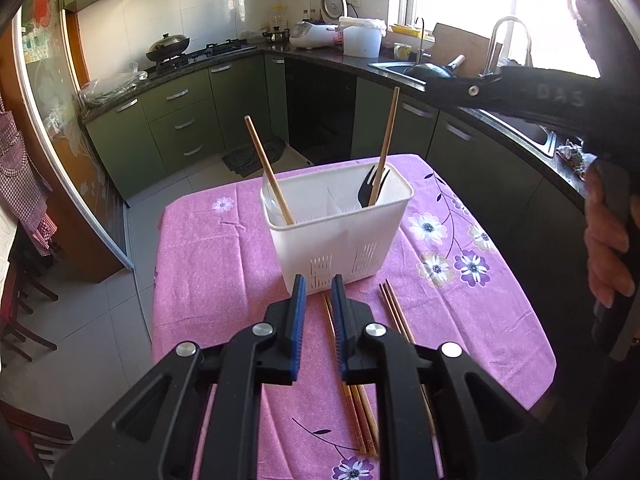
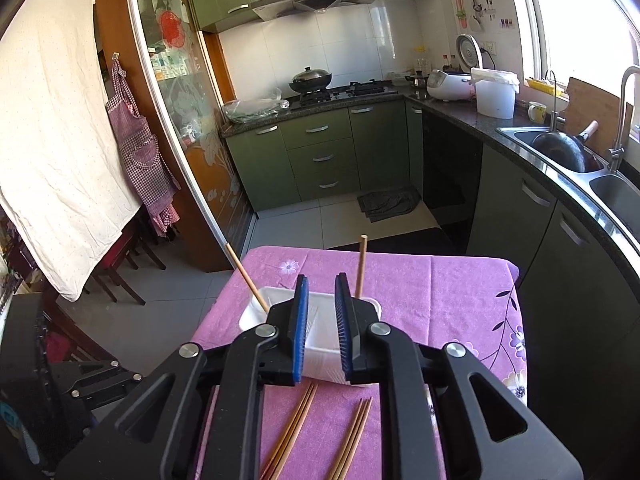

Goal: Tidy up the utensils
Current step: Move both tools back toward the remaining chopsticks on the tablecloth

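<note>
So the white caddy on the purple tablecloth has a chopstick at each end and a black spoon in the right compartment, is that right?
Not quite: the black utensil is a fork, not a spoon; its tines show in the left wrist view. The rest holds: the white caddy stands on the purple tablecloth with one chopstick leaning at its left end and another chopstick at its right end, beside the fork.

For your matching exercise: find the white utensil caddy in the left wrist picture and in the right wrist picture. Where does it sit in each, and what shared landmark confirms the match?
Left wrist view: the white utensil caddy stands mid-frame on the pink tablecloth, fully visible.
Right wrist view: the caddy sits low in the centre, partly hidden behind the open right hand-held gripper.
Shared landmark: the left-leaning chopstick in its left end.
</note>
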`<state>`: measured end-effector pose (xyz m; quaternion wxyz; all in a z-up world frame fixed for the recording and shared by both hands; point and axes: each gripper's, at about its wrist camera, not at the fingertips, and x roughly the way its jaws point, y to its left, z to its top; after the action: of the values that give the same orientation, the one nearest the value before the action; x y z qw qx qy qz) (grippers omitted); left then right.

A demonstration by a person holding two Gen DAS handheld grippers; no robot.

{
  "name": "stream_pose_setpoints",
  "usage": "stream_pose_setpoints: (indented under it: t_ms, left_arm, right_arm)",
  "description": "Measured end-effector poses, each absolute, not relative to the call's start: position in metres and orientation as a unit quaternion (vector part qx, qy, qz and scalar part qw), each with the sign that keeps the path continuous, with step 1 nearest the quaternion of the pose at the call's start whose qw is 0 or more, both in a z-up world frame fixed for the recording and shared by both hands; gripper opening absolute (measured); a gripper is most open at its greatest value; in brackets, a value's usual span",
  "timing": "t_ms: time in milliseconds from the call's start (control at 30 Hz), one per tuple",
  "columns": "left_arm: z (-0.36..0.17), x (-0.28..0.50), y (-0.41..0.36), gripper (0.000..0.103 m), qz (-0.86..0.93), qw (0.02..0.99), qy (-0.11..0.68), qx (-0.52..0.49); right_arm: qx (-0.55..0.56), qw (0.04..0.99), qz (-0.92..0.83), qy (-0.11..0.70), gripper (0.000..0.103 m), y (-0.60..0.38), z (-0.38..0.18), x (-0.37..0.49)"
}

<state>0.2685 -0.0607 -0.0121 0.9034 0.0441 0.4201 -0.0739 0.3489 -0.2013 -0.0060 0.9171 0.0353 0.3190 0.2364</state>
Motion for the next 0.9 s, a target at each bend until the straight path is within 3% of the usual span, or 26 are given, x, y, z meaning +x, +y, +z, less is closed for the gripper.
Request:
stream_pose_setpoints:
  t_ms: [133, 533, 900]
  left_arm:
    - [-0.041, 0.268, -0.063, 0.013, -0.075, 0.888, 0.451, 0.037]
    - [-0.143, 0.287, -0.073, 0.013, -0.057, 0.832, 0.552, 0.016]
    - [-0.174, 0.3, -0.081, 0.013, -0.046, 0.815, 0.577, 0.024]
  right_arm:
    - [0.029, 0.908, 0.232, 0.347, 0.019, -0.221, -0.027, 0.32]
    - [0.035, 0.861, 0.208, 0.463, 0.019, -0.257, -0.171, 0.292]
    - [0.048, 0.845, 0.217, 0.486, 0.019, -0.256, -0.197, 0.299]
